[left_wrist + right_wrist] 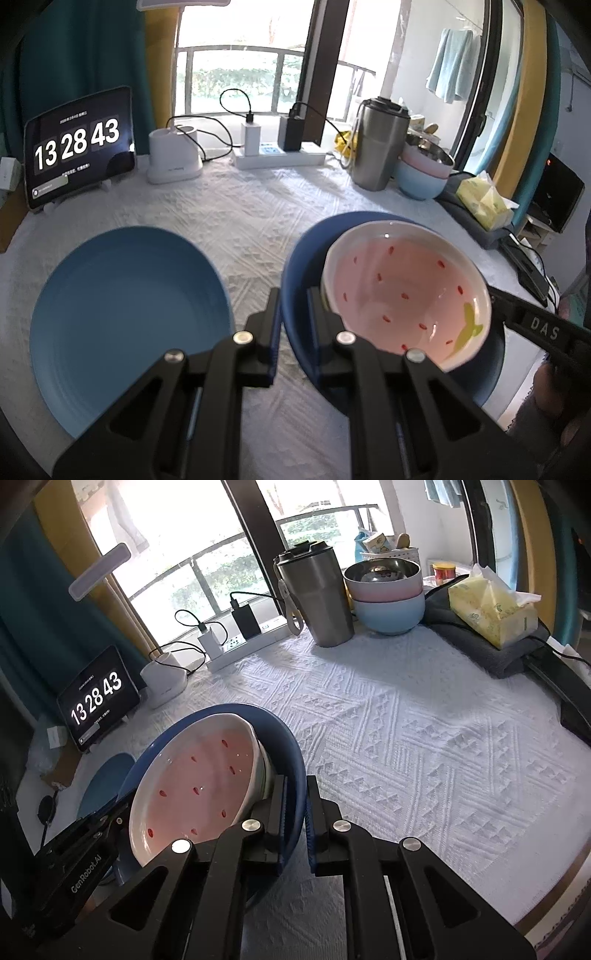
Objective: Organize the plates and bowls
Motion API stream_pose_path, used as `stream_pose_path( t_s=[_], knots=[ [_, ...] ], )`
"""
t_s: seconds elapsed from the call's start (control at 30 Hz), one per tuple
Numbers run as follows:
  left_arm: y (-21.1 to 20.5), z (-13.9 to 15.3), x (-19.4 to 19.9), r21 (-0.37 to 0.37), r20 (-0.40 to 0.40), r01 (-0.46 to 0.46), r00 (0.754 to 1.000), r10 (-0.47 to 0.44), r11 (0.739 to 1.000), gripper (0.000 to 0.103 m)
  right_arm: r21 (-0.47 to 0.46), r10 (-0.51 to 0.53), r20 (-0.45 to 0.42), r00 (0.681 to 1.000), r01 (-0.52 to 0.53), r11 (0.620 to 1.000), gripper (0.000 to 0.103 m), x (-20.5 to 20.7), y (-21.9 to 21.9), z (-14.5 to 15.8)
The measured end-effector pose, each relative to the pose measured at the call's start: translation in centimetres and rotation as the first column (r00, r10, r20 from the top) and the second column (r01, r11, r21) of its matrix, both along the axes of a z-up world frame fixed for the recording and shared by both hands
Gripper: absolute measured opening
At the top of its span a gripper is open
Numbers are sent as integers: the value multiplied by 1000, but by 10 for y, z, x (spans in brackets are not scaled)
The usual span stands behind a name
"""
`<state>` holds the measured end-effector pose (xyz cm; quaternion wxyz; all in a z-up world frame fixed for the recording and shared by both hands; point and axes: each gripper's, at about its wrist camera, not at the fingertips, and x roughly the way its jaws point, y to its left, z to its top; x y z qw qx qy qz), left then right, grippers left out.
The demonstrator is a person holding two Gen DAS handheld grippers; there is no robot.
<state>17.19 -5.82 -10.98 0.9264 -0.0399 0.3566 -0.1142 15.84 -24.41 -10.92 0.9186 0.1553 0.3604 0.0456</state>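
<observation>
**A:** What have you got hold of?

**B:** My left jaws (291,317) pinch the near-left rim of the dark blue bowl (299,266). My right jaws (295,812) pinch its opposite rim. The pink strawberry bowl (402,295) sits nested inside it, tipped a little to one side.

**A:** And the plate?

**B:** The light blue plate (125,325) lies flat on the white worktop (251,206), just left of the bowls and not touching them.

**A:** So which step is this?

**B:** I judge it the start of a two-handed lift, probably to set the nested bowls on that plate. Next I need both sides rising level and together, or the inner bowl could slide.
</observation>
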Motion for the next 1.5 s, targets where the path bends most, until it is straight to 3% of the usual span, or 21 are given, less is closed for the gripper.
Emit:
stream_pose_path(
  t_s=[0.8, 1.5],
  knots=[
    [24, 29, -20, -37, 71, -13, 997, 15, 999, 12, -37, 14, 66, 998, -11, 999, 11, -14, 17, 32],
    [92, 42, -24, -74, 111, -120, 986, 128, 990, 12, -76, 113, 89, 990, -106, 991, 11, -4, 85, 54]
  ],
)
